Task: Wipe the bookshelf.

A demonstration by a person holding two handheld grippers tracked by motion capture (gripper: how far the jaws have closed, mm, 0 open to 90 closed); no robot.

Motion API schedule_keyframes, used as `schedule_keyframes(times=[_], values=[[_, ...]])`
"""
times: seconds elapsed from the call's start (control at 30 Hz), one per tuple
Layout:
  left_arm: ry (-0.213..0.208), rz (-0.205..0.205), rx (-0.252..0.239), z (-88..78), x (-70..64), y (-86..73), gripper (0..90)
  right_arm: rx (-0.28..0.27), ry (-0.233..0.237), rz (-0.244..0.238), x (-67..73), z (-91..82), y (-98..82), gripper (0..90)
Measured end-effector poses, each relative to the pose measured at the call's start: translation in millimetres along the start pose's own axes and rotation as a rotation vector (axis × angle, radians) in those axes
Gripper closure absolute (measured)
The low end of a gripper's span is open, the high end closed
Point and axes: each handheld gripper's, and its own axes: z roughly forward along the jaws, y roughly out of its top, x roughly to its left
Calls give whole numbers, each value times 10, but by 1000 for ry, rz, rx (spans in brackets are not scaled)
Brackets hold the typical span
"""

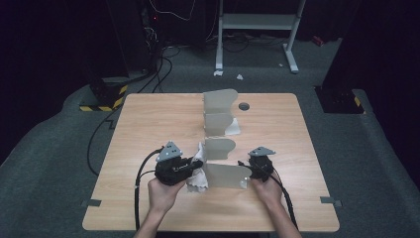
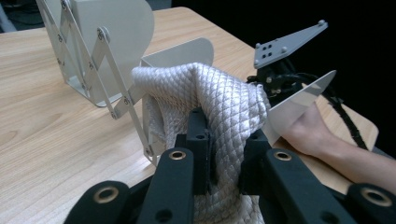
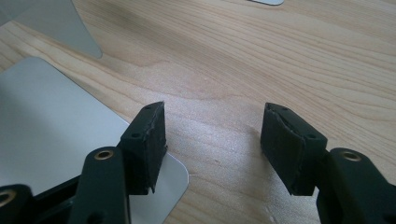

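Note:
A white quilted cloth [image 2: 219, 102] is pinched between the black jaws of my left gripper [image 2: 226, 154], which is shut on it. In the high view this cloth [image 1: 199, 173] hangs at the left side of a grey metal folding rack [image 1: 220, 144] with several upright plates, next to its nearest plates. My left gripper [image 1: 194, 166] points right toward the rack. My right gripper [image 1: 247, 168] sits at the right end of the nearest plate [image 1: 225, 176]. In the right gripper view it [image 3: 212, 140] stands open and empty above the wood, its left jaw over a plate's corner [image 3: 46, 130].
A second white cloth [image 1: 233, 128] lies beside the rack's middle plates. The rack's scissor links [image 2: 107, 79] stand close in front of my left gripper. A round grey grommet [image 1: 243, 106] sits near the wooden table's [image 1: 148, 129] far edge. A white desk frame [image 1: 257, 29] stands beyond.

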Motion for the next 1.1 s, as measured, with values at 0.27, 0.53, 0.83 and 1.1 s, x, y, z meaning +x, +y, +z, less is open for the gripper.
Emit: schedule_keyframes(times=[0.27, 0.53, 0.83, 1.1], values=[[18, -34, 42, 269, 168, -156, 793, 0, 1, -3, 5, 7, 6, 406], [20, -63, 71, 479, 277, -252, 793, -1, -1, -2, 8, 8, 6, 406], [68, -36, 134, 658, 299, -365, 794, 1, 1, -4, 5, 11, 10, 406], [35, -53, 190, 831, 458, -409, 793, 0, 4, -7, 0, 11, 11, 406]])
